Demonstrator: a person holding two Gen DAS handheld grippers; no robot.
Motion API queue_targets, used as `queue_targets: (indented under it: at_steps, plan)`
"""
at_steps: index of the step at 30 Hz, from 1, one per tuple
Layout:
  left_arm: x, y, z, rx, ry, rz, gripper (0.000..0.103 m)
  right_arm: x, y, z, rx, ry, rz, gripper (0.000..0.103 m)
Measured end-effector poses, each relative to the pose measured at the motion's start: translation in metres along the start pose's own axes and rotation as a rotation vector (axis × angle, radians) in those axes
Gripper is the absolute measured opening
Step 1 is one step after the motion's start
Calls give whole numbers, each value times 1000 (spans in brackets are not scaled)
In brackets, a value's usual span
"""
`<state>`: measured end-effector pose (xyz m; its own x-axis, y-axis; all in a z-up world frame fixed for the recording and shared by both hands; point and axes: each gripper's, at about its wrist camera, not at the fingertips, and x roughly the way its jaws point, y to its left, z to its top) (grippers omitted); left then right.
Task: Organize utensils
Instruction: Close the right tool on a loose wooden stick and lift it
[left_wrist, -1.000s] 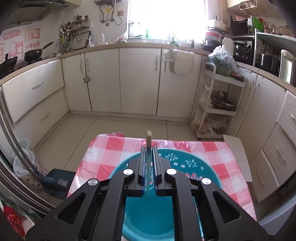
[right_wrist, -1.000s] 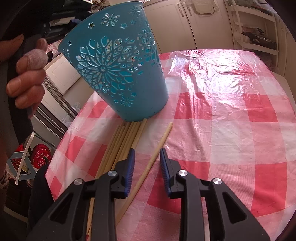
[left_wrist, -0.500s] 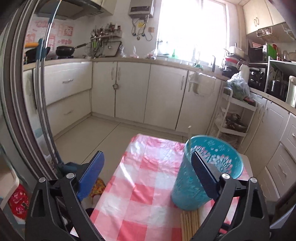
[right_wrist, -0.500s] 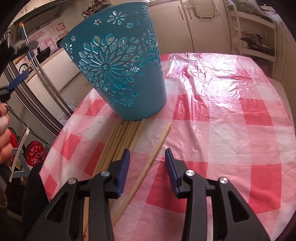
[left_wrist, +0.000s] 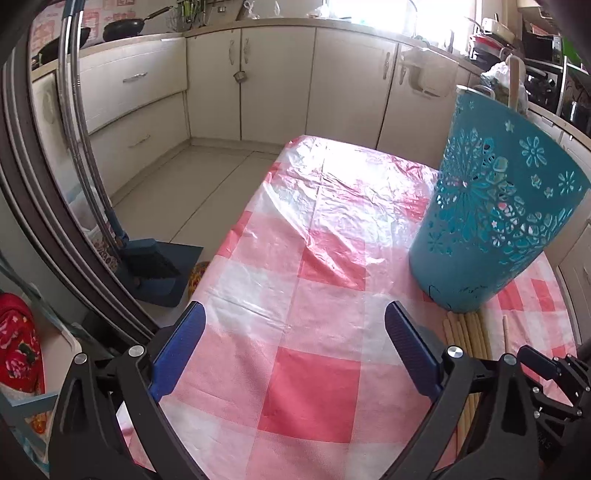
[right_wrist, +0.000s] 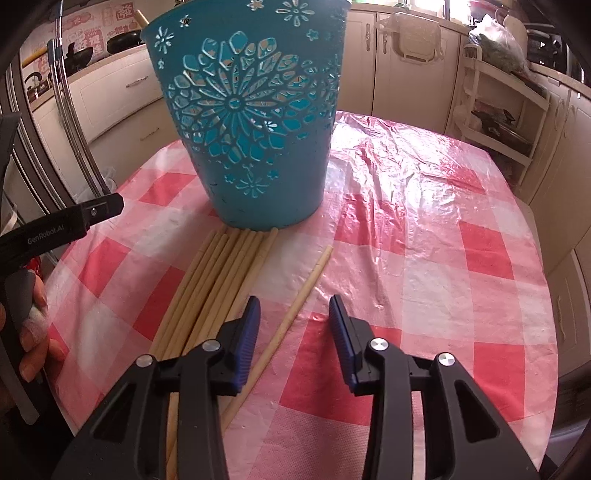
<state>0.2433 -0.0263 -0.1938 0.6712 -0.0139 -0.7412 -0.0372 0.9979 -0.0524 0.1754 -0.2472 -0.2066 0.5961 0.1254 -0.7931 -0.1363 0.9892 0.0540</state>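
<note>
A teal cut-out bucket (right_wrist: 251, 122) stands upright on the red-and-white checked tablecloth (right_wrist: 424, 229); it also shows in the left wrist view (left_wrist: 498, 206), with one wooden chopstick (left_wrist: 514, 81) sticking up out of it. Several wooden chopsticks (right_wrist: 210, 284) lie bundled in front of the bucket, and one single chopstick (right_wrist: 295, 306) lies apart to their right. My right gripper (right_wrist: 294, 314) is open, with the single chopstick between its fingers. My left gripper (left_wrist: 293, 321) is wide open and empty over the cloth, left of the bucket.
Cream kitchen cabinets (left_wrist: 277, 74) run along the far wall. A dustpan and brush (left_wrist: 155, 266) stand on the floor left of the table. A white rack of shelves (right_wrist: 506, 107) stands at the right. The table edge (left_wrist: 229, 236) falls away on the left.
My left gripper let go of a chopstick into the bucket, opened wide and drew back down to the left of the bucket. My right gripper opened wider around the single chopstick.
</note>
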Motion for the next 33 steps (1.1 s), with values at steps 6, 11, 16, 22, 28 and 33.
queue_targets:
  at_steps: [6,11,16,22,28,33]
  plan:
    - [0,-6,1,22,-5,-22,94,-4,-6,-2,13,25,13,34]
    - [-1,-6,2,11,-9,-28,94,-3,-9,0,14,62,15,52]
    - [1,-2,3,-10,3,-32,94,2,-11,7,69,65,22,53]
    - [3,-1,2,-23,11,-37,94,1,4,9,-100,91,16,12]
    - [4,1,3,-30,10,-35,94,2,-8,11,-74,135,32,16]
    - [5,2,3,-31,13,-35,94,-4,-7,10,-42,152,135,6]
